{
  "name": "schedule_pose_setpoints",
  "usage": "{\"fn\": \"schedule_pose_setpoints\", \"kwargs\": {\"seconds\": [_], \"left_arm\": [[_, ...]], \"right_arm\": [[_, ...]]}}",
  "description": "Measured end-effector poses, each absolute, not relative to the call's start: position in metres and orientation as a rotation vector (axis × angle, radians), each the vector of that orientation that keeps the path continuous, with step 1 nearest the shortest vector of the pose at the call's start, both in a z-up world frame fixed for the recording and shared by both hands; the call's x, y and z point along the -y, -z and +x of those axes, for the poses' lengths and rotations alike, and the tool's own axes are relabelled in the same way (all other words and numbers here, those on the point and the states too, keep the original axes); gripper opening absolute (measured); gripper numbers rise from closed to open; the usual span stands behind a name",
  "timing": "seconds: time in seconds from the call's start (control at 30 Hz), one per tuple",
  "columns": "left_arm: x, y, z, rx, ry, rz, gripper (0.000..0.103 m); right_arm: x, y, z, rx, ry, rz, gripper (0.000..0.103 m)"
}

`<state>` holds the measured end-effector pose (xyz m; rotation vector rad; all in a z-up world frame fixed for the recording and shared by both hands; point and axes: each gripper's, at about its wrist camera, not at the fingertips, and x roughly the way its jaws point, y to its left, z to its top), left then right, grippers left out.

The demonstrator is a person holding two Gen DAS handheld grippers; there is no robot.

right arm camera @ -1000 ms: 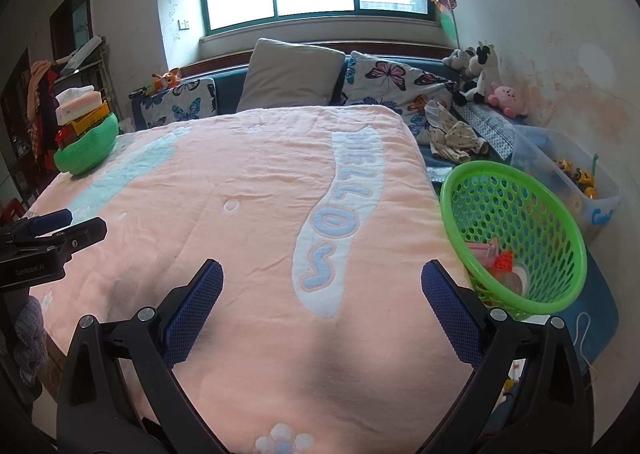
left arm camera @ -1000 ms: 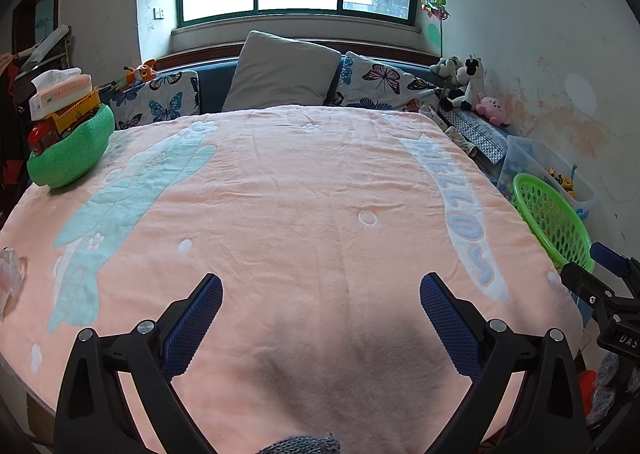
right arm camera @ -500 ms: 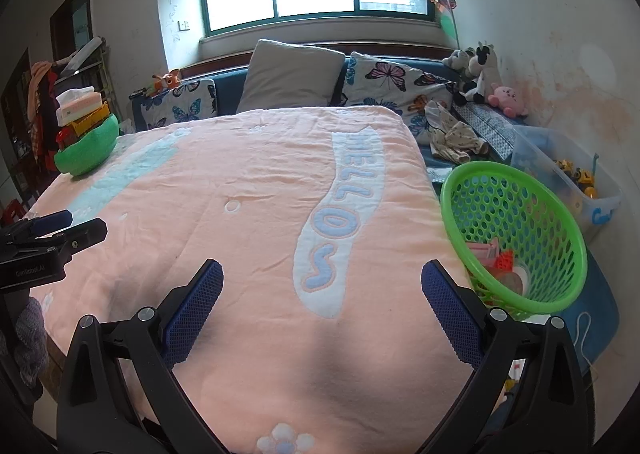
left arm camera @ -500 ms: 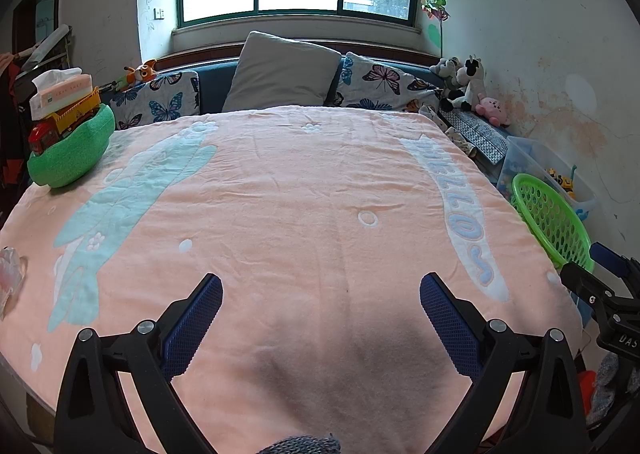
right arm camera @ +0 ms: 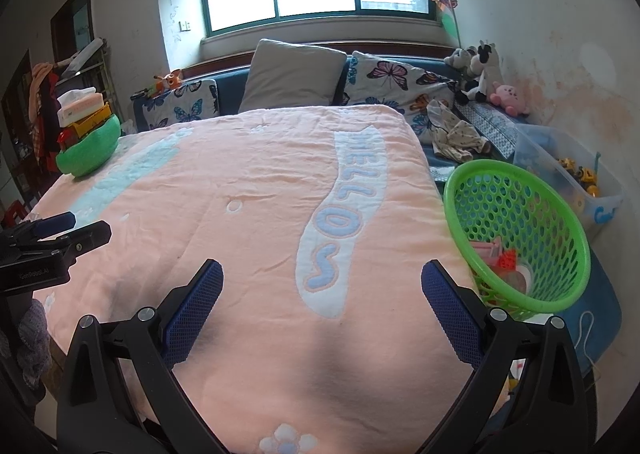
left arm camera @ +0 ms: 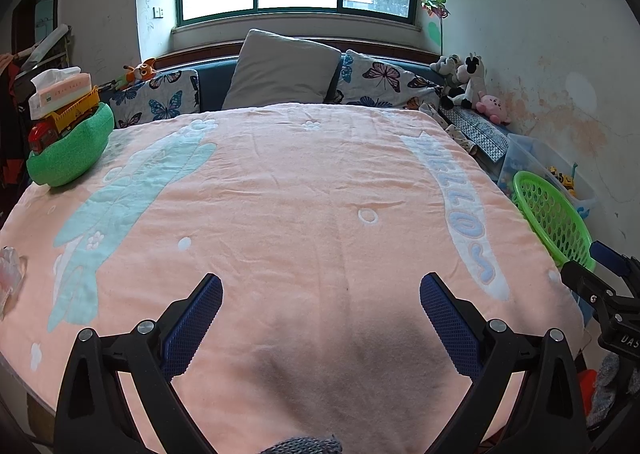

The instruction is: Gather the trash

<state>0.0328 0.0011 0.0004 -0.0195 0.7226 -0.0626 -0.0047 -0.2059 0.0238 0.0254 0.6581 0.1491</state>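
We see the trash in two places. A crumpled, pale pink translucent wrapper (left arm camera: 9,278) lies on the peach blanket (left arm camera: 304,190) far out to the left of the left gripper (left arm camera: 320,318), right at the bed's edge. The rest, pink and red scraps (right arm camera: 502,258), sits in the bottom of the green perforated basket (right arm camera: 516,190), which stands just right of the right gripper (right arm camera: 322,306), touching the blanket's side edge.

Our left gripper hovers over the near end of the blanket with its blue-padded fingers (left arm camera: 196,320) spread wide and nothing between them. Our right gripper is likewise spread wide and empty, and it hangs above the blanket's "HELLOS" lettering (right arm camera: 344,210).

Ahead of both grippers, at the far end of the bed, a grey pillow (left arm camera: 280,70) leans between two butterfly-print cushions (left arm camera: 376,84). Far ahead and left of the left gripper, a green fuzzy bowl (left arm camera: 70,152) holds a toy truck (left arm camera: 66,118) topped by a tissue pack (left arm camera: 60,90). Ahead and right, plush toys (right arm camera: 478,70) crowd the wall, and a clear toy bin (right arm camera: 560,170) stands beyond the basket.
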Motion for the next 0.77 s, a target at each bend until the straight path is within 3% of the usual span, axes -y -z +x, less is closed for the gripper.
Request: {"fn": "schedule_pose_setpoints", "kwargs": {"seconds": [0.77], "left_arm": [[-0.0006, 0.0017, 0.0361, -0.726, 0.051, -0.020, 0.096]], "right_arm": [[0.2048, -0.0194, -0.0020, -0.667, -0.156, 0.032, 0.099]]}}
